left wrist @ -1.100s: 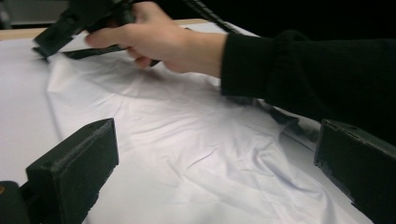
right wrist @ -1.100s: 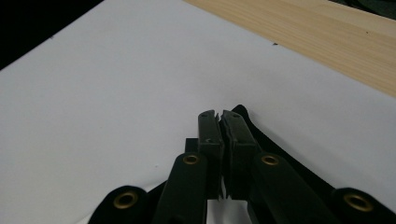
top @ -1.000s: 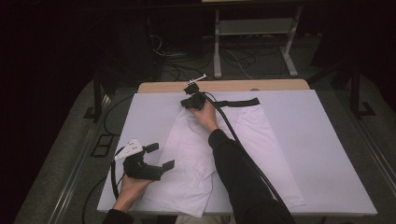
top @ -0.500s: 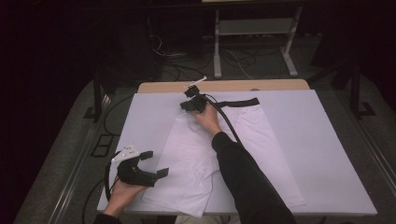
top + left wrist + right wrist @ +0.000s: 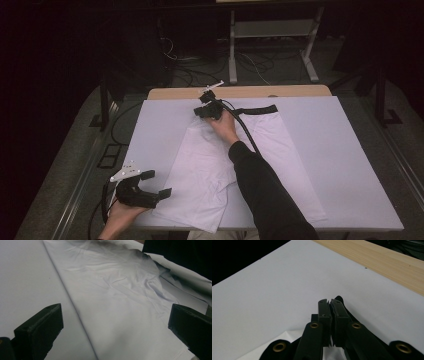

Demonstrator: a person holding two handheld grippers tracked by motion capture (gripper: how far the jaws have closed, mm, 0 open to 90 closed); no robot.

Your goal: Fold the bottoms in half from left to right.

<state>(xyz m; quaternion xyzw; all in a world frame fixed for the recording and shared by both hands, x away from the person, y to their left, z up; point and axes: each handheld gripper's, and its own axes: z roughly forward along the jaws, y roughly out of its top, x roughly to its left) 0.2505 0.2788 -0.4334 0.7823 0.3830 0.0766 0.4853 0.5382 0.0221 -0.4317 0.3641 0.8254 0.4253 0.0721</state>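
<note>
A white garment [image 5: 200, 170] with a black waistband [image 5: 257, 109] lies spread on the white-covered table [image 5: 345, 150]. At the far end, my right gripper [image 5: 202, 111] rests at the left end of that waistband. Its jaws are shut on the black band [image 5: 340, 300], and white cloth [image 5: 287, 336] shows beneath them. My left gripper [image 5: 157, 183] is open at the near left corner of the table, just left of the garment's folded lower edge. In the left gripper view, white cloth [image 5: 120, 302] lies ahead of my left gripper [image 5: 115, 335], untouched by the jaws.
A bare wooden strip [image 5: 280, 91] runs along the table's far edge. Behind it stand a metal frame [image 5: 270, 45] and loose cables [image 5: 200, 65] on the dark floor. The right arm's dark sleeve [image 5: 260, 190] lies across the garment.
My left gripper has drawn back toward the near left corner, off the garment's edge, still open. The right gripper has stayed put at the waistband.
</note>
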